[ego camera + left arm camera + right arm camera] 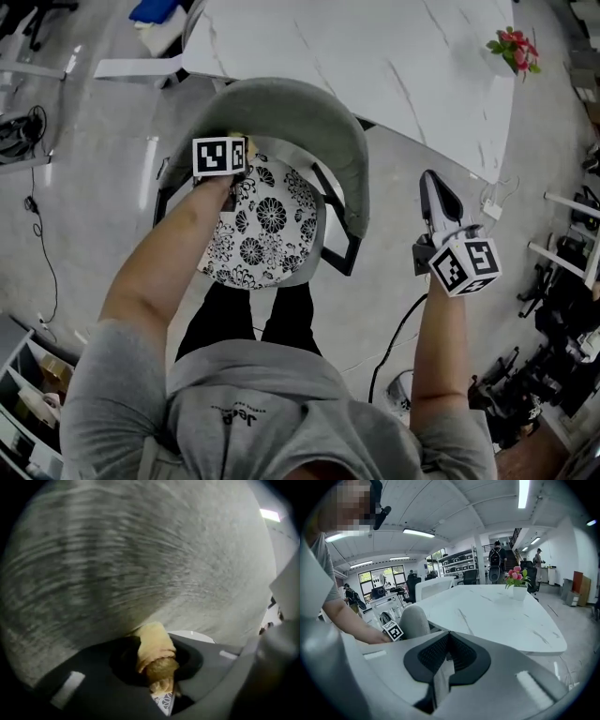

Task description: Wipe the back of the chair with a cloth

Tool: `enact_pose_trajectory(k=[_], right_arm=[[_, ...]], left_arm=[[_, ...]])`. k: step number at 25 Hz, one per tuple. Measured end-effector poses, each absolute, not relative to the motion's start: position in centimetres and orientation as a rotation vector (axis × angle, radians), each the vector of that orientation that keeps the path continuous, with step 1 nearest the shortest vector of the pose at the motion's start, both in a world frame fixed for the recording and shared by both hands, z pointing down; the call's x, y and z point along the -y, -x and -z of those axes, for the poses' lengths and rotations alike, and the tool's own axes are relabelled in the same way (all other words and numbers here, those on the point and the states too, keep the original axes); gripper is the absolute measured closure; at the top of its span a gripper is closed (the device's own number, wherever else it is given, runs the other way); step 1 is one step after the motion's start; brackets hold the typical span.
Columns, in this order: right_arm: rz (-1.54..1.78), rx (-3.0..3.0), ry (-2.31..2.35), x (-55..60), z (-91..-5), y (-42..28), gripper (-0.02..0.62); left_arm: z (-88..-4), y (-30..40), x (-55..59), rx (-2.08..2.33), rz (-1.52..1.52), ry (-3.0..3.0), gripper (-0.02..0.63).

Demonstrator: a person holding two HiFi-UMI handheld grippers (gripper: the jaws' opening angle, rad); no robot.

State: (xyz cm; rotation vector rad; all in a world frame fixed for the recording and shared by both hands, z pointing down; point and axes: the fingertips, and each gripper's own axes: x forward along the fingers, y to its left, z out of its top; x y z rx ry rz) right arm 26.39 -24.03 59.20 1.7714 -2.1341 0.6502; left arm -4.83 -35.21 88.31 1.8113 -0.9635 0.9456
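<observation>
Cloth (152, 648), a tan wad poking lengthwise from the clamped left gripper (157, 667), presses on the grey chair back (140, 550), mostly hidden from above by the marker cube (219, 156); right gripper (446, 656) closed, empty, well apart.

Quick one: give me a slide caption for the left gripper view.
Left gripper, jaws shut on a tan cloth, holds it against the grey chair back.

Tan cloth (154, 651), bunched, pressed against grey fabric chair back (140, 559); chair seat (267, 225) floral-patterned.
</observation>
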Motion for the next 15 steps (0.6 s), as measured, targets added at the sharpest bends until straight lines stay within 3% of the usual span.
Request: enact_pose_trajectory(k=[15], right_arm=[[-0.690, 2.083, -1.851, 20.5, -60.8, -33.0, 0.592]], left_arm=[[-87.7, -8.5, 31.2, 0.650, -1.150, -2.064, 0.483]])
